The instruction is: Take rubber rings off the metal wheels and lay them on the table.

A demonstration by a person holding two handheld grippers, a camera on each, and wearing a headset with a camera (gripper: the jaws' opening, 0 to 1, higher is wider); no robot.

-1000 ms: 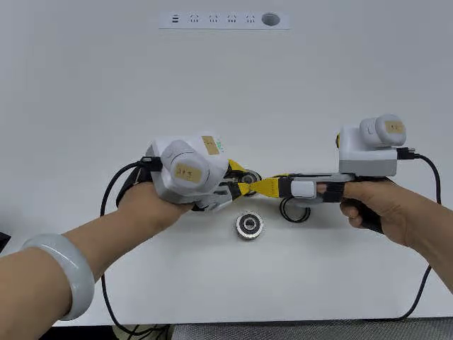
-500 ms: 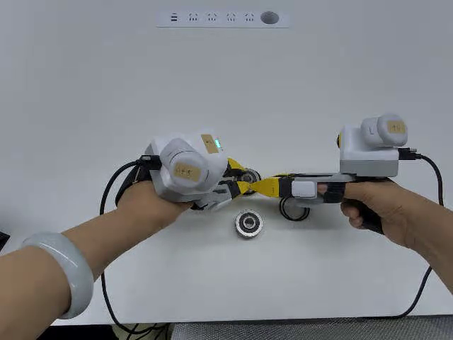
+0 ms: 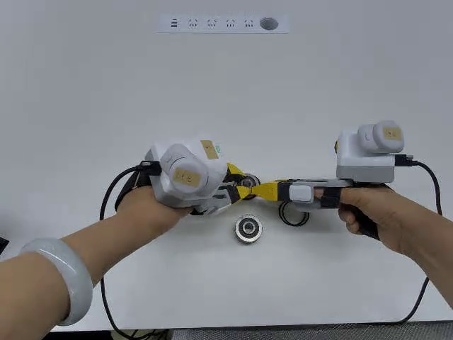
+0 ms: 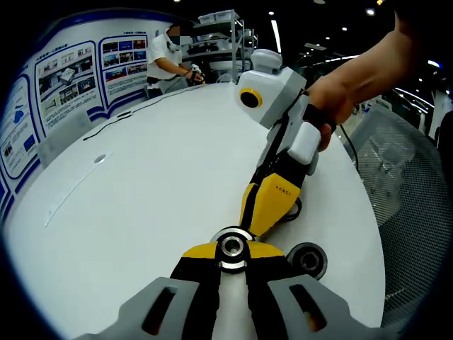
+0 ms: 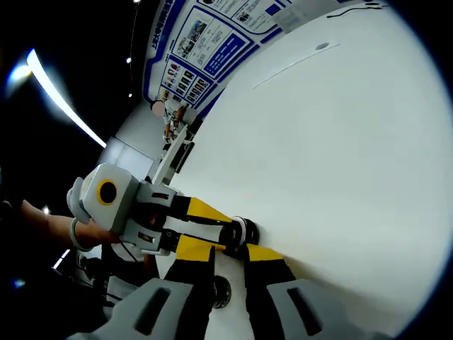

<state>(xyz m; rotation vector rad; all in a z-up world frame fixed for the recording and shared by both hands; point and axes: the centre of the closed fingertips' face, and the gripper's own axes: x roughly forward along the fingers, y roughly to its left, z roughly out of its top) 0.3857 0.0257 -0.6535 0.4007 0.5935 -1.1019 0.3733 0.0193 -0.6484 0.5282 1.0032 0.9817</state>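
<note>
Our left gripper [image 3: 239,185] clamps a round, shiny metal wheel [image 4: 232,247]. Our right gripper [image 3: 255,188], held level, meets it, but we cannot tell its grip. Near that wheel lie a second wheel [image 3: 248,228] and a thin black rubber ring [image 3: 292,212].

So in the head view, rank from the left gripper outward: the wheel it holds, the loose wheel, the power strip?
1. held wheel, right at its tip.
2. loose wheel, on the table, just toward the person.
3. power strip, far back on the table.
</note>
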